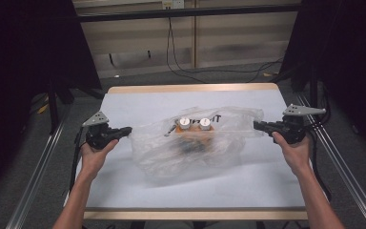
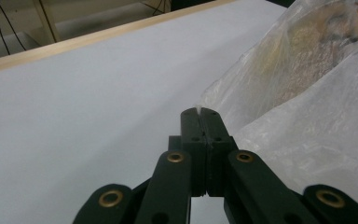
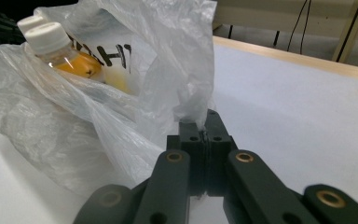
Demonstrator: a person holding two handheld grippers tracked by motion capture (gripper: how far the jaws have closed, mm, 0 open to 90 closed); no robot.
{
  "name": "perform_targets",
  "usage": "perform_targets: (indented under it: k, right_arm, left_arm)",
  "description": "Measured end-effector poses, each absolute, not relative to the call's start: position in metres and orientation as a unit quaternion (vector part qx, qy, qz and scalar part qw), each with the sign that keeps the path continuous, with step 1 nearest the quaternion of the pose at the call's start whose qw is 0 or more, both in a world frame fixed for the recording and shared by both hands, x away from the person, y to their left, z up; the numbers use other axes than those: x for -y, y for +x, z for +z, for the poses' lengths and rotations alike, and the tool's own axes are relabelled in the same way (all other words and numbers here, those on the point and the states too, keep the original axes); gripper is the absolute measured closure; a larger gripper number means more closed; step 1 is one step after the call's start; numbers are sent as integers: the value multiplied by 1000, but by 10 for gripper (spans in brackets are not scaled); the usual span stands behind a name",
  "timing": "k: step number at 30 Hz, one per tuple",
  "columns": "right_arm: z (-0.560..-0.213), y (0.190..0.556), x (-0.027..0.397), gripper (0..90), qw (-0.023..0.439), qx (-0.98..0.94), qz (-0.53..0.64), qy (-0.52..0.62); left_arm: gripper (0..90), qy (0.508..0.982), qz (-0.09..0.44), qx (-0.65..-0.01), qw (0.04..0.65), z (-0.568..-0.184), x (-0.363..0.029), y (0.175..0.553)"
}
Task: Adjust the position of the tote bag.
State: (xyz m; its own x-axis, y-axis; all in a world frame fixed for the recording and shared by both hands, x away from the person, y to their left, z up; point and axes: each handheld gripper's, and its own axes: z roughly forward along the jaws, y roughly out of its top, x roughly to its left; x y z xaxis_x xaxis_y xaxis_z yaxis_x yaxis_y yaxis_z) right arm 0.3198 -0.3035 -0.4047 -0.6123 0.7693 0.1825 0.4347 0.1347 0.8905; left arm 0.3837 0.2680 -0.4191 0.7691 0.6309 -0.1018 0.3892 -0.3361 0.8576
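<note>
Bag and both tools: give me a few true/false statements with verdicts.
1. The left tool is shut on the bag's edge. True.
2. The right tool is open, clear of the bag. False: it is shut on the bag's plastic.
3. Two bottles with white caps sit inside the bag. True.
4. The bag hangs in the air above the table. False: it lies on the table, spread between the tools.
5. The bag is opaque black. False: it is clear plastic, and the bottles' orange contents show through.
</note>
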Motion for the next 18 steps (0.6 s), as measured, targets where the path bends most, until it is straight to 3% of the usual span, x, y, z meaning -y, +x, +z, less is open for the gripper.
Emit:
perform_targets:
  k: [18]
  right_arm:
    - [-426,323,305,890,151,-776,447,419]
  left_arm:
    - [899,848,114,-301,420,-436,-257,384]
